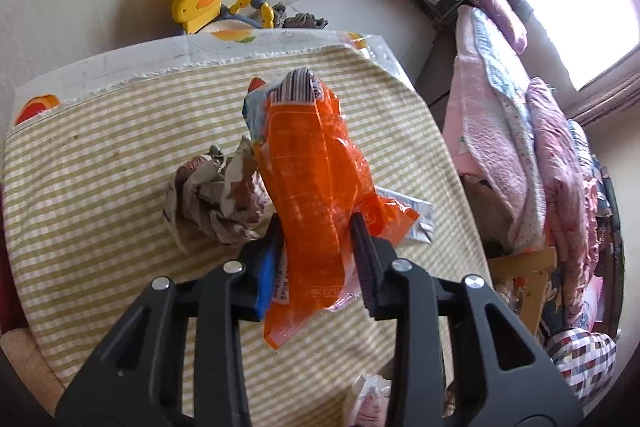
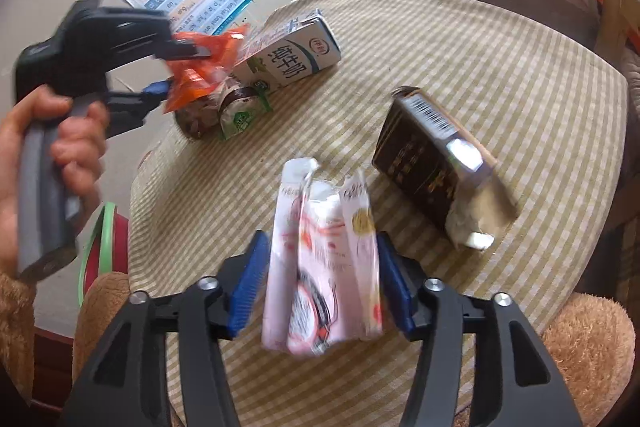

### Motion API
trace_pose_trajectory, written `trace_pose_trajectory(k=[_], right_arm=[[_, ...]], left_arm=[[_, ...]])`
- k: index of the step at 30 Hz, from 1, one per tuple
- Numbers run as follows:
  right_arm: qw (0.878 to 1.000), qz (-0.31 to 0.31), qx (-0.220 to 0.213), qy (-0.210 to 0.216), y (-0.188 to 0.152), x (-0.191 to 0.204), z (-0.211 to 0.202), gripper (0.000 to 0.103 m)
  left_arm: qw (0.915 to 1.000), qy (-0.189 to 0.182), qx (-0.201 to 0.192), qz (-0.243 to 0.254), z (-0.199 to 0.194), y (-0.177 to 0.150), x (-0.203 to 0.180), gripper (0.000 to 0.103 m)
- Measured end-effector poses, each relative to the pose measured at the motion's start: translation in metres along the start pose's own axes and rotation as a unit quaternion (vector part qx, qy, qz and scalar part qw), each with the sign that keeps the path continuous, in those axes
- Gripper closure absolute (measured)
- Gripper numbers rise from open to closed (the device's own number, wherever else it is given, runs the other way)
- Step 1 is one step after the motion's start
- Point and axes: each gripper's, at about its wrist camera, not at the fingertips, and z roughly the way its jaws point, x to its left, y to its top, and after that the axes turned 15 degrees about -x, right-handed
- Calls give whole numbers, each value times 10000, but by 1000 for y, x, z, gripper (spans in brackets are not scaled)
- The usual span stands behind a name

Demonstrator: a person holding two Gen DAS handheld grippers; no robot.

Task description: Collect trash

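Note:
My left gripper (image 1: 316, 223) is shut on an orange plastic wrapper (image 1: 312, 179), which stands up between its pads above the striped table (image 1: 100, 147). In the right wrist view the same gripper (image 2: 184, 71) holds the orange wrapper (image 2: 192, 83) at the table's far left. Crumpled brown paper (image 1: 216, 195) and a silver wrapper (image 1: 416, 223) lie under it. My right gripper (image 2: 320, 239) is open around a pink and white packet (image 2: 320, 267). The packet is blurred and hangs loose between the blue pads.
A milk carton (image 2: 288, 59), a small lidded cup (image 2: 240, 107) and a dark box (image 2: 420, 163) lie on the table. A hand (image 2: 60, 147) holds the left gripper. A red and green rim (image 2: 104, 247) shows below the table's left edge. Pink bedding (image 1: 520, 147) is on the right.

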Motion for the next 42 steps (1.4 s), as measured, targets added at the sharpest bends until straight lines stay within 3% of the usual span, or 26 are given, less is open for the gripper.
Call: trace_pose_trajectory(k=[3,7,12,19,21,23,26,28,32,36,42], right_arm=[[10000,19,-27,-35,0,-2,0,41],[10000,-61,-45,-56,-1,1,-1,42],[9998,-108,-70,-135,-2,3,-2,42],[9996,-184,20,-231,-4,4,-1,41],[9995,-206,21,-240,-5,5,-2,41],[9995,-198,25,-254,-5,6,-2,41],[9994,-199,70,-277,-6,6,-1,41],[9993,-222,87,-292,-7,6,0,41],[9991,-255,140,-312,-9,8,2,41],[9987,-322,169,-354,-10,10,5,41],[9977,-427,220,-479,-13,14,9,41]], left_arm=[[9992,-140,-191,307,-28,-3,-3,70],[9936,-185,-320,1068,-63,-17,-5,70],[9874,-83,65,1577,-80,-55,17,70],[9876,135,756,1368,-52,-97,50,68],[9886,168,818,1252,-45,-101,55,65],[9896,191,831,1154,-39,-104,56,54],[9912,174,896,964,-31,-106,59,54],[9924,134,939,789,-28,-108,61,63],[9937,157,688,870,-45,-106,62,68],[9930,212,147,1154,-76,-94,54,68],[9841,311,-697,1606,-123,-75,38,68]])
